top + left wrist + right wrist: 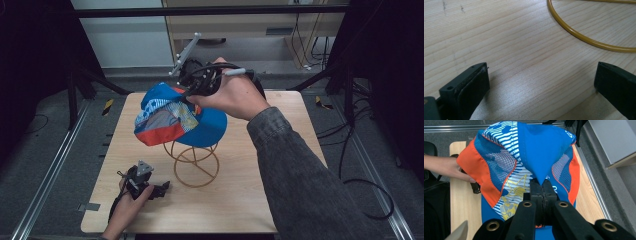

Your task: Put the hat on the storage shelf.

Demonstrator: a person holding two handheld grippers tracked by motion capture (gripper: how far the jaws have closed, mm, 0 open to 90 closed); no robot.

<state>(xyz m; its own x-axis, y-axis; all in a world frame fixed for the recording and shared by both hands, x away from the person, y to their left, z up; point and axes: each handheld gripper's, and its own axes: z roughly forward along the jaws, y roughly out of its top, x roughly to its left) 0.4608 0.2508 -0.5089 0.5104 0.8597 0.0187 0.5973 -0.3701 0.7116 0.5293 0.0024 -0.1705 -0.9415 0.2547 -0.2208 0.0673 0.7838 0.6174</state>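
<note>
1. Right gripper (pixel 186 96) is up over the far half of the wooden table (pixel 240 200), jaws pinched tight on a fold of the cap (pixel 172 117). In the right gripper view the two black jaws meet with blue fabric caught between them (pixel 543 192).
2. Cap is blue with orange panels, white mesh and striped print. It hangs from that pinch in the air, above the gold wire stand (pixel 196 162), brim toward the right side. Can't tell if the brim touches the top of the stand.
3. Stand sits near the table's centre, ring base flat on the wood.
4. Left gripper (pixel 162 190) is low at the near-left part of the table, just left of the stand's base ring. Left hand (pixel 125 207) holds it from the table's near edge.
5. Left gripper view: jaws spread wide, nothing between them, bare wood grain underneath, an arc of the yellow base ring (pixel 584 37) ahead.
6. Person's right arm in a grey sleeve (pixel 305 175) reaches in from the bottom right across the table.
7. Black cable (pixel 370 200) trails on the grey floor right of the table.
</note>
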